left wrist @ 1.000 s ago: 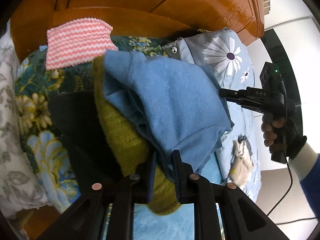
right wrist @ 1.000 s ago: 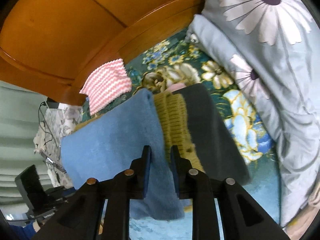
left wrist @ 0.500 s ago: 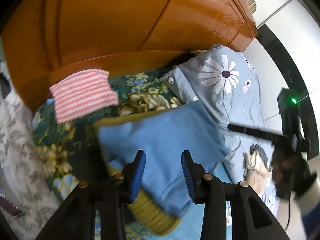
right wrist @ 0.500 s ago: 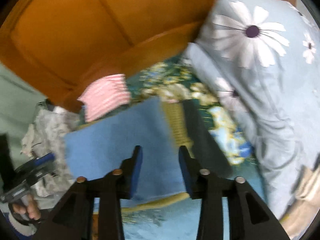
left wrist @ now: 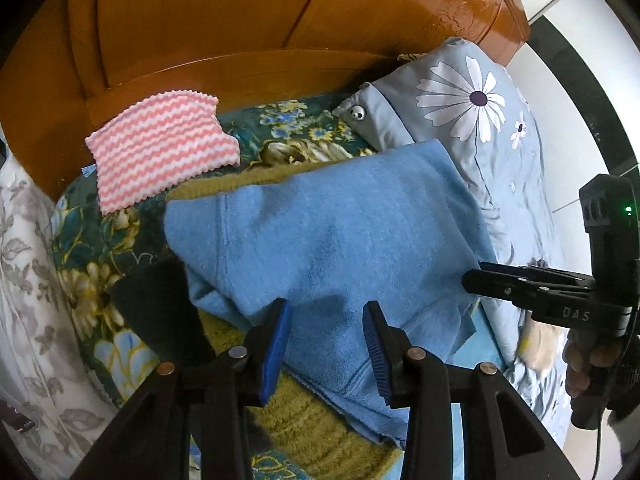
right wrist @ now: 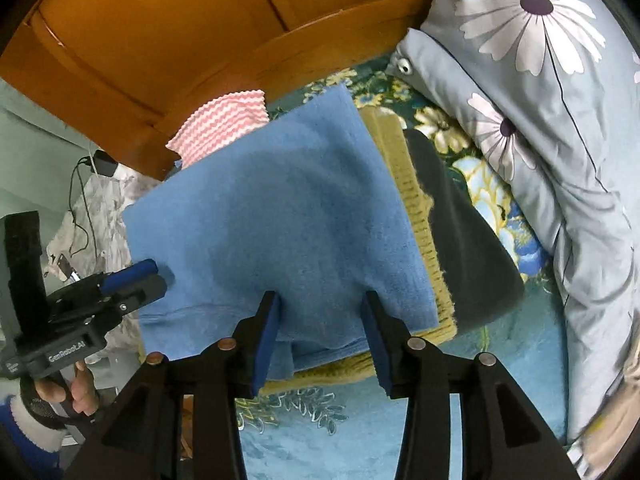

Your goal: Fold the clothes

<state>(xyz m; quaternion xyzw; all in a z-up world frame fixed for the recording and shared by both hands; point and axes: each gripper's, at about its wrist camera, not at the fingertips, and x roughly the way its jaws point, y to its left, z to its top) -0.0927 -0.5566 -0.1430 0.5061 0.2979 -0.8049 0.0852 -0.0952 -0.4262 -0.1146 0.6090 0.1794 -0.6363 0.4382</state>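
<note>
The folded blue fleece garment (right wrist: 276, 216) lies atop the olive knitted sweater (right wrist: 424, 240), beside the daisy-print pillow (right wrist: 532, 92). Left gripper (left wrist: 326, 340) part-open, right gripper (right wrist: 322, 332) opening, both empty: stacking looks done; next, fetch another garment.

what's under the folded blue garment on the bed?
Under the blue garment lies an olive-yellow knit, edges showing on two sides. Under that, a dark garment, all on the floral bedspread. How far each layer extends beneath, or anything else there, is covered.
</note>
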